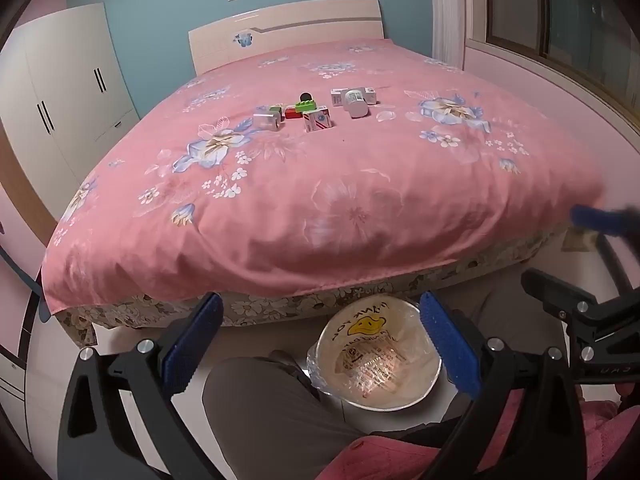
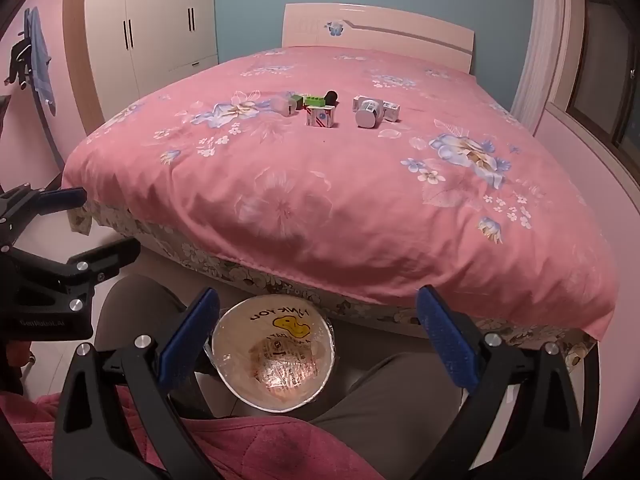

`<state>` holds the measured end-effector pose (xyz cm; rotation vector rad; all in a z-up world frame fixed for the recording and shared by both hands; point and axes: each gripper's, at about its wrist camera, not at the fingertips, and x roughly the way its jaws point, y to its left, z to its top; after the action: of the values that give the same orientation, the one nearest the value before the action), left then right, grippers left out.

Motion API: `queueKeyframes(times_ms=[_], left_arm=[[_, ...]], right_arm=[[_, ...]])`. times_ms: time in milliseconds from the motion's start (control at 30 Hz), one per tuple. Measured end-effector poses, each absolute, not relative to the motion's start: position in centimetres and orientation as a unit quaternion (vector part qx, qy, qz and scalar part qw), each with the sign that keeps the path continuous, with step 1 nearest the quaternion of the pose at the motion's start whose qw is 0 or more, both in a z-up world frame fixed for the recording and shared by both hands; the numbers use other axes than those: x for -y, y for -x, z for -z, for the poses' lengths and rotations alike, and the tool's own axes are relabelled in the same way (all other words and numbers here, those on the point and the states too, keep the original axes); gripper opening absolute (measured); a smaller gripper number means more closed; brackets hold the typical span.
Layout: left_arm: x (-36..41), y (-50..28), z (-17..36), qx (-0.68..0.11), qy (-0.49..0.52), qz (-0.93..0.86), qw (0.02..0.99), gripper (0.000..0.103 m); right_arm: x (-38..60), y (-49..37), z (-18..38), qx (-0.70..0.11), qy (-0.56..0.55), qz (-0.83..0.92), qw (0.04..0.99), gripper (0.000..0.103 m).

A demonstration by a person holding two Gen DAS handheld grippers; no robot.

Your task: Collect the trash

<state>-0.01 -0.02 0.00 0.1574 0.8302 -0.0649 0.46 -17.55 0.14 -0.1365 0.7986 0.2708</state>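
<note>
The left claw (image 1: 320, 348) stood spread wide, with nothing between its blue pads (image 1: 192, 344). The right claw (image 2: 316, 344) was likewise spread wide and empty. Both pointed downward over the foot of the bed, and each showed at the edge of the other's view.

Below and between the claws, a bin (image 1: 376, 356) stood on the floor just beside the foot of the bed. It was lined with a clear bag printed with a yellow smiley. The person's knees (image 1: 264, 404), in grey trousers, sat on either side of the bin.

The bed carried a pink floral cover (image 2: 360, 208), hanging over the foot edge. The trash lay in a loose cluster near the middle of the bed, well apart from both claws:
- a red-and-white carton (image 1: 317, 120), nearest the foot;
- a white bottle (image 1: 356, 103) on its side, with a white box (image 1: 370, 95) just behind it;
- a green block (image 1: 306, 104) with a dark round item (image 1: 305, 96) behind it;
- a red block (image 1: 293, 113);
- a pale box (image 1: 267, 121) at the left end.

A headboard (image 2: 380, 32) stood at the far end, and a white wardrobe (image 2: 152, 24) stood to the left.
</note>
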Motion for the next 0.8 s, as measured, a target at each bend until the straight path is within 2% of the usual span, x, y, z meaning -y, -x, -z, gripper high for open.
queueKeyframes(times_ms=[800], left_arm=[[0.01,0.18,-0.20,-0.395,-0.077,0.031,0.915,0.100]], right_arm=[[17.63,0.11,-0.59,-0.383,0.069,-0.130,0.912,0.096]])
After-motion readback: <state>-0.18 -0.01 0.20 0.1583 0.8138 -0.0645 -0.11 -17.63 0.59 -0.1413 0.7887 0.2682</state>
